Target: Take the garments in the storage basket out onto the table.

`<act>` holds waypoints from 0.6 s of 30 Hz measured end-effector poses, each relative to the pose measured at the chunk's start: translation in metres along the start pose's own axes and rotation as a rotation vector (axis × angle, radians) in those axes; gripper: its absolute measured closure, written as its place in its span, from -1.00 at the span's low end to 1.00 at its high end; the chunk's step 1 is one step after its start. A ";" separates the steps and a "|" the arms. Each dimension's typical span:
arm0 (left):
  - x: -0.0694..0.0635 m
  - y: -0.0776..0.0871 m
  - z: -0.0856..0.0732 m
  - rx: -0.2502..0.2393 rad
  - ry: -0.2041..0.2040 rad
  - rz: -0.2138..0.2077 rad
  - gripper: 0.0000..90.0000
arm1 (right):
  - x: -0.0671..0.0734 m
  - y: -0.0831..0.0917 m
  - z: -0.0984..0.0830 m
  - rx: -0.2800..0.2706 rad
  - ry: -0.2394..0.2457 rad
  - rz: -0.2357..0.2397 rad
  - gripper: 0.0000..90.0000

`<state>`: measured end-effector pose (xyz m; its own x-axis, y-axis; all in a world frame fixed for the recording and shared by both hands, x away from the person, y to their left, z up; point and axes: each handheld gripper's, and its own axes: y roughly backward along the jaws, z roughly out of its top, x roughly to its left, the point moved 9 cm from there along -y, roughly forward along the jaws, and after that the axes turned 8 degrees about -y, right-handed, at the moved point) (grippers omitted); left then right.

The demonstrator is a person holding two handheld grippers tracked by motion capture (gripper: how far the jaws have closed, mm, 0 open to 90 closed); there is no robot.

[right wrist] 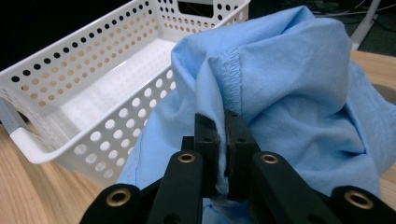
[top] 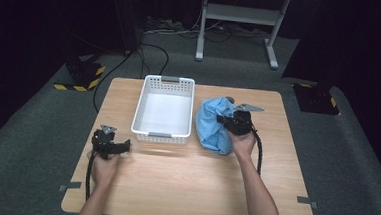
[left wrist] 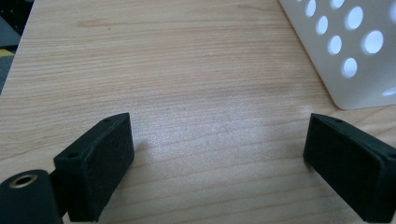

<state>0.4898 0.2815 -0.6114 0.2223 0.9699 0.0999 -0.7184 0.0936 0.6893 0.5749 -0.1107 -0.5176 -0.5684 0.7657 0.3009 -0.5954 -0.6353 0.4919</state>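
Observation:
A crumpled light blue cloth (top: 213, 124) lies on the wooden table (top: 174, 176) just right of a white perforated basket (top: 163, 111). My right gripper (top: 230, 121) is shut on a fold of the blue cloth (right wrist: 280, 88); in the right gripper view the two pads pinch the hemmed edge at my right gripper (right wrist: 223, 122), with the basket (right wrist: 93, 93) to its left. My left gripper (top: 121, 146) rests low over the table at the front left, open, its fingers (left wrist: 98, 163) wide apart over bare wood, a corner of the basket (left wrist: 355, 51) ahead to the right.
The basket is empty. Beyond the table's far edge are a grey metal stand (top: 239, 20), cables on the carpet, and yellow-black striped blocks (top: 82, 76) at the left and right. Bare wood spreads across the front half of the table.

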 end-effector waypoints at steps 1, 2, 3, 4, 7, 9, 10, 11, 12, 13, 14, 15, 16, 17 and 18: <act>0.000 0.000 0.000 0.000 0.000 0.000 -0.81 | 0.000 -0.002 -0.002 0.008 0.000 -0.002 0.92; 0.000 0.000 0.000 0.000 0.000 0.000 -0.81 | 0.000 -0.003 -0.003 0.014 0.000 -0.004 0.92; 0.000 0.000 0.000 0.000 0.000 0.000 -0.81 | 0.000 -0.003 -0.003 0.014 0.000 -0.004 0.92; 0.000 0.000 0.000 0.000 0.000 0.000 -0.81 | 0.001 -0.006 -0.006 0.025 0.003 -0.005 0.92; 0.000 0.000 0.000 0.000 0.000 0.000 -0.81 | 0.001 -0.007 -0.007 0.029 0.011 -0.009 0.92; 0.000 0.000 0.000 0.000 0.000 0.000 -0.81 | 0.001 -0.008 -0.008 0.030 0.008 -0.009 0.92; 0.000 0.000 0.000 0.000 0.000 0.000 -0.81 | 0.000 -0.008 -0.008 0.032 0.008 -0.011 0.91; 0.000 0.000 0.000 0.000 0.000 0.000 -0.81 | 0.000 -0.008 -0.008 0.032 0.008 -0.011 0.91; 0.000 0.000 0.000 0.000 0.000 0.000 -0.81 | 0.000 -0.008 -0.009 0.037 0.005 -0.014 0.90; 0.000 0.000 0.000 0.000 0.000 0.000 -0.81 | 0.000 -0.009 -0.009 0.040 0.006 -0.016 0.90; 0.000 0.000 0.000 0.000 0.000 0.000 -0.81 | 0.000 -0.009 -0.010 0.042 0.010 -0.019 0.89; 0.000 0.000 0.000 0.000 0.000 0.000 -0.81 | 0.000 -0.009 -0.010 0.041 0.017 -0.024 0.89; 0.000 0.000 0.000 0.000 0.000 0.000 -0.81 | 0.000 -0.008 -0.010 0.041 0.016 -0.025 0.88; 0.000 0.000 0.000 0.000 0.000 0.000 -0.81 | -0.001 -0.009 -0.010 0.039 0.015 -0.025 0.86; 0.000 0.000 0.000 0.000 0.000 0.000 -0.81 | -0.001 -0.009 -0.010 0.038 0.014 -0.027 0.85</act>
<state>0.4898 0.2815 -0.6114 0.2224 0.9698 0.1000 -0.7183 0.0936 0.6894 0.5750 -0.1070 -0.5300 -0.5605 0.7809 0.2758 -0.5887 -0.6099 0.5305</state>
